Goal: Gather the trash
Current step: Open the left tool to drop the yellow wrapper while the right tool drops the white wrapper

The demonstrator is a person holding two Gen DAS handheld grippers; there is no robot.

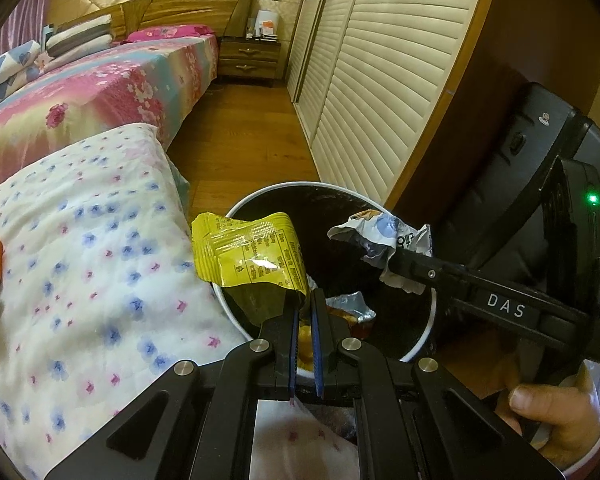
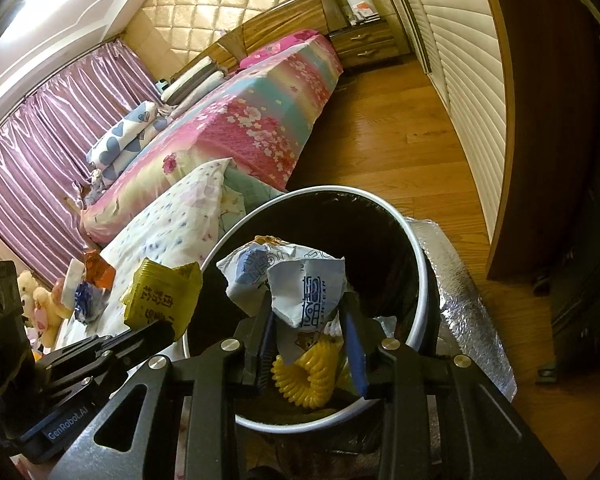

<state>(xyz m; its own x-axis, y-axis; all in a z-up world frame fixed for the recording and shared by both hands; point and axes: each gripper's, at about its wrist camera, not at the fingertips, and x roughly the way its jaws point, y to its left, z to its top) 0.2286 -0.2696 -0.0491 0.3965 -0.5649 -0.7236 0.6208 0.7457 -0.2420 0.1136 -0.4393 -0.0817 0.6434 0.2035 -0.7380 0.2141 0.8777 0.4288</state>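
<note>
Both grippers over bin w/ wrappers, ready to drop

Left gripper (image 1: 305, 294) has jaws pinched on yellow wrapper (image 1: 252, 250), which hangs partly over bin rim (image 1: 236, 312) on the bed side; shift it inward toward bin centre before letting go, else it may land on the quilt (image 1: 84, 240); right gripper (image 2: 306, 304) has jaws clamped on white-blue wrapper (image 2: 296, 280), already above bin opening w/ yellow coil (image 2: 304, 376) inside; release straight down; more litter (image 2: 96, 276) lies further back on the bed.

yellow wrapper (image 1: 252, 252) | white-blue wrapper (image 2: 300, 280) | black bin (image 1: 428, 320) – white rim | floral quilt (image 1: 80, 240)
</note>
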